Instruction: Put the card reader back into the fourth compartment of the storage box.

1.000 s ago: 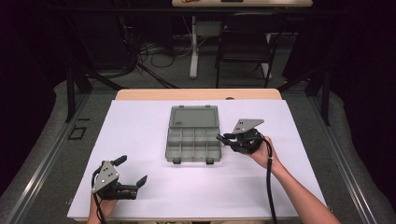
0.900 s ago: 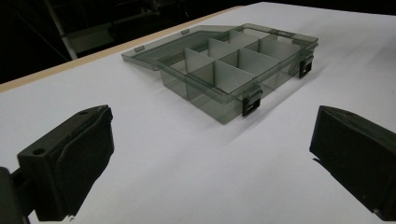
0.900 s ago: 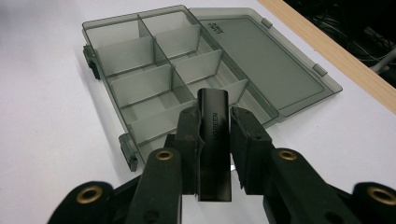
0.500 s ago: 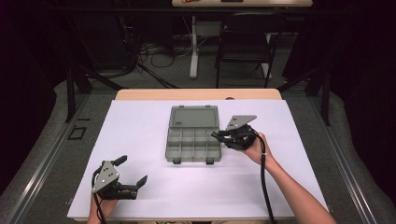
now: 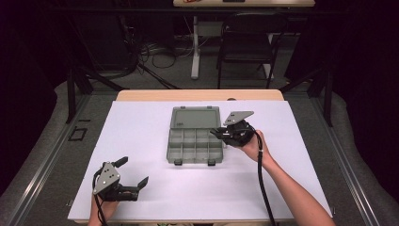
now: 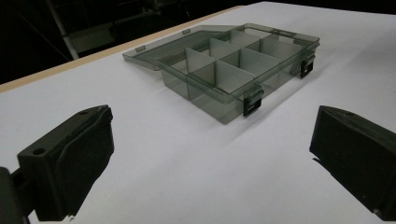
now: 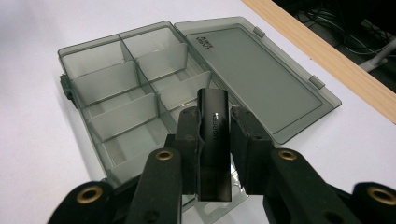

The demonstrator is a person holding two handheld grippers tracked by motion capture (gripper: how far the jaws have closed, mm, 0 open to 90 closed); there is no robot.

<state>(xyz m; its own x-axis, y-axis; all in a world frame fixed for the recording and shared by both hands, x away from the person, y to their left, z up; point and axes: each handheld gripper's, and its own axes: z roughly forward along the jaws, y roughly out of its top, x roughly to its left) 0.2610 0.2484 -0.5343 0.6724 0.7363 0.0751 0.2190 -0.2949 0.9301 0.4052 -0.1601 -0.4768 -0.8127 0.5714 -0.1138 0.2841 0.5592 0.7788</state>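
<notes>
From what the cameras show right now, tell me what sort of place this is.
Probably a lab or recording workspace: a white-covered table under a fixed camera, loose cables on the floor behind it, a black chair, and dark surroundings. On the table lies an open compartment box.

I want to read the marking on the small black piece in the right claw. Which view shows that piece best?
The right gripper view: the black piece stands close up between the pads, its pale lettering visible above the open organizer box. In the high view the right claw is small and the piece cannot be made out. The left gripper view gives no look at it.
</notes>
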